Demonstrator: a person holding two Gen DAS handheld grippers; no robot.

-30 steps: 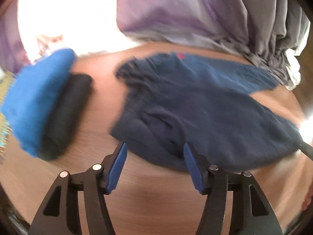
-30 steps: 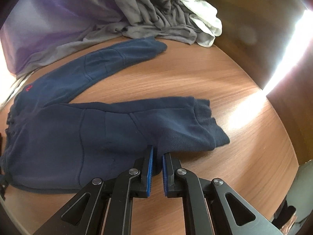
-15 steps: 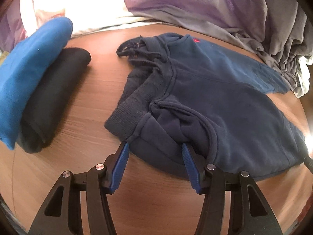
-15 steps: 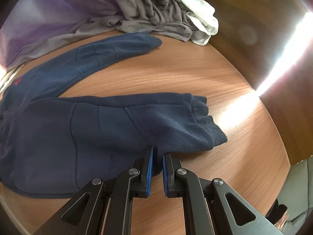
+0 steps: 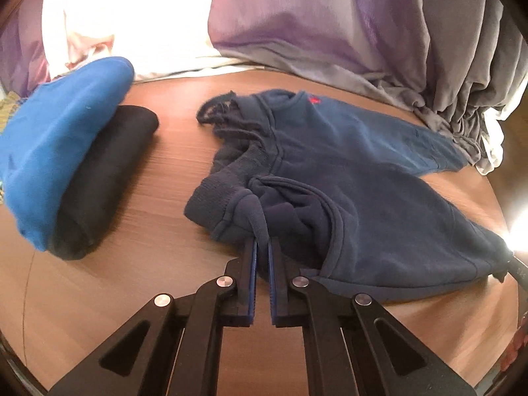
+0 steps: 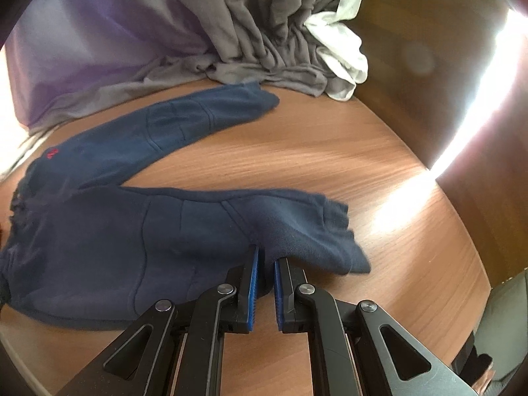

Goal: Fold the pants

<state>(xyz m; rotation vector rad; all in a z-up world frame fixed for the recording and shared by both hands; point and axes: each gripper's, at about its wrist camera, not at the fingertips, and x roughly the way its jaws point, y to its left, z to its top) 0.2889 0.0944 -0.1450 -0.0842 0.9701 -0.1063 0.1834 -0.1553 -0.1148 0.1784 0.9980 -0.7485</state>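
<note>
Pants [image 5: 346, 178]: navy, spread on the table [image 5: 158, 290] near its front edge
Left gripper [image 5: 261, 247]: just closed, pinching the waistband
Right gripper [image 6: 266, 257]: pinching a leg near its cuff
Risk: thin pinches (fleece bunched) may slip when lifted

Matt fleece pants [image 5: 363, 178] on smooth wood table [image 5: 171, 165].
</note>
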